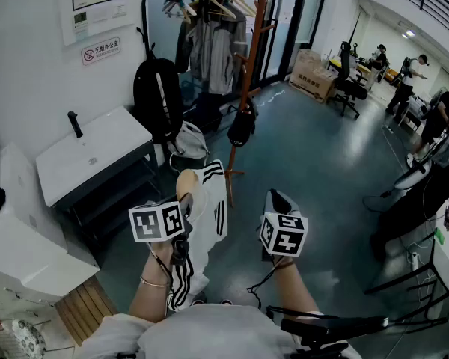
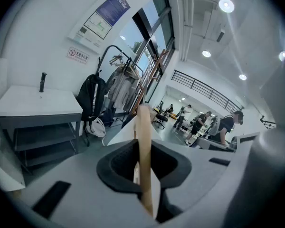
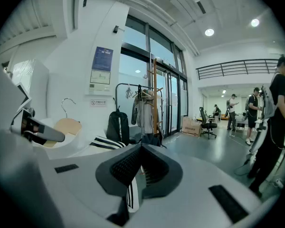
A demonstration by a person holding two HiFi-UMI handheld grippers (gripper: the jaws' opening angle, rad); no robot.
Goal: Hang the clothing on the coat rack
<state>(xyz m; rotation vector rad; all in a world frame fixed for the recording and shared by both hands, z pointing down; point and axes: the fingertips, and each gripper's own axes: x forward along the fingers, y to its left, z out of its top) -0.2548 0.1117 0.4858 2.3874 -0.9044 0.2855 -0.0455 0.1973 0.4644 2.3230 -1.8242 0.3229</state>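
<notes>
A white garment [image 1: 209,200] with black stripes hangs on a wooden hanger [image 1: 184,182]. My left gripper [image 1: 185,202] is shut on that hanger, whose wooden edge [image 2: 143,141] stands upright between the pads of the left gripper [image 2: 143,152]. My right gripper [image 1: 278,200] is to the right of the garment. Its jaws stand close together in the right gripper view, where the right gripper [image 3: 141,148] has a striped white strip [image 3: 131,194] pinched low between them. The brown coat rack pole [image 1: 248,73] rises ahead, and the garment [image 3: 102,144] and hanger [image 3: 66,126] lie left.
A black backpack [image 1: 159,96] hangs by a black rail [image 1: 213,36] full of jackets and hangers. A white table [image 1: 90,155] with a black tap is at left. A cardboard box [image 1: 314,73], an office chair [image 1: 350,84] and people [image 1: 438,118] are far right.
</notes>
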